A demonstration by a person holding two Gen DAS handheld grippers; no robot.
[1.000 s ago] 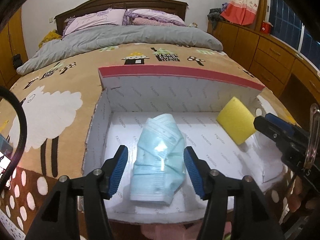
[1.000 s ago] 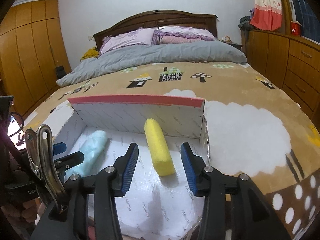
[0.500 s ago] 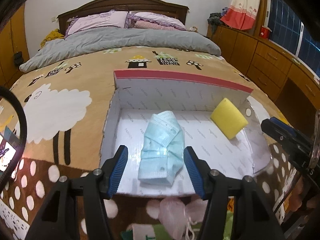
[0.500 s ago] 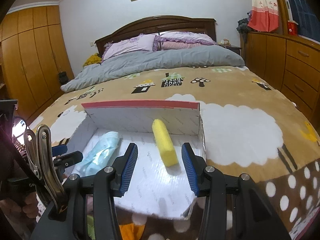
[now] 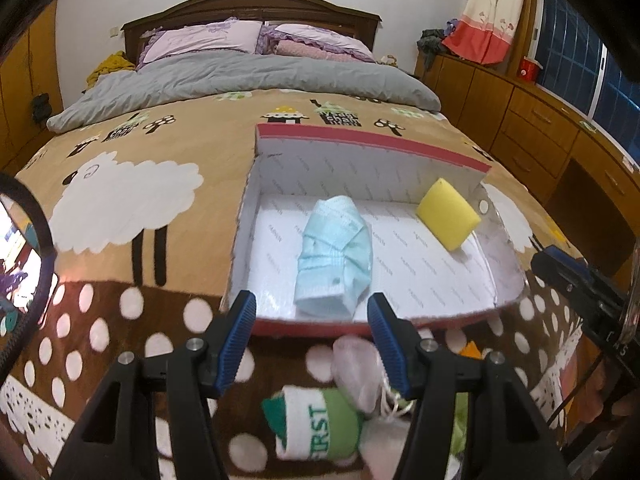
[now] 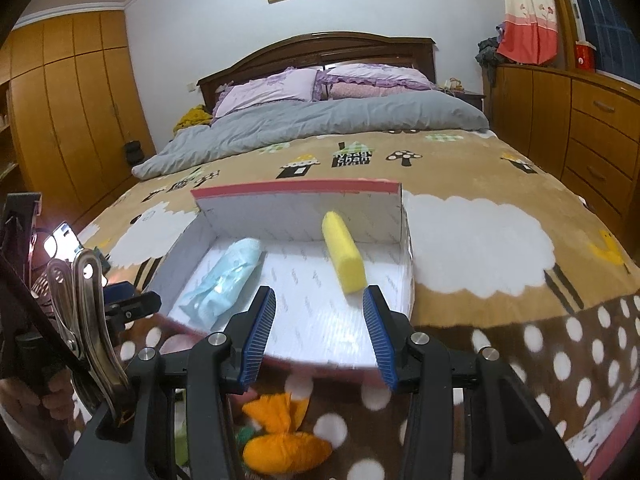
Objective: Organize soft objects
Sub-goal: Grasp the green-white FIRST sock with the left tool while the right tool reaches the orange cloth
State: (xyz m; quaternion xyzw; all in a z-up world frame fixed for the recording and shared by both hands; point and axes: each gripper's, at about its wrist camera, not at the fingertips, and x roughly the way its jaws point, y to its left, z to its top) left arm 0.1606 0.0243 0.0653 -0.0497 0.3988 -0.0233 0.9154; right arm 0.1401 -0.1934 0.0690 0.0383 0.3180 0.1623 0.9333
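Left gripper (image 5: 312,326): jaws wide, holding nothing, above the near edge of the box (image 5: 360,168). Right gripper (image 6: 319,332): jaws wide, holding nothing. In the box: blue mask (image 5: 334,256) centre, yellow sponge (image 5: 448,219) against the back wall. On the blanket (image 5: 120,208) before the box: rolled green-white sock (image 5: 316,428), pink mask (image 5: 358,372), orange cloth (image 6: 286,440).

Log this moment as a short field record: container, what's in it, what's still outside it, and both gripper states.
container: open white box with red rim, on the patterned blanket
in box: blue face mask, yellow sponge
outside box, near edge: green-and-white sock, pink mask, orange item
left gripper: open, empty
right gripper: open, empty
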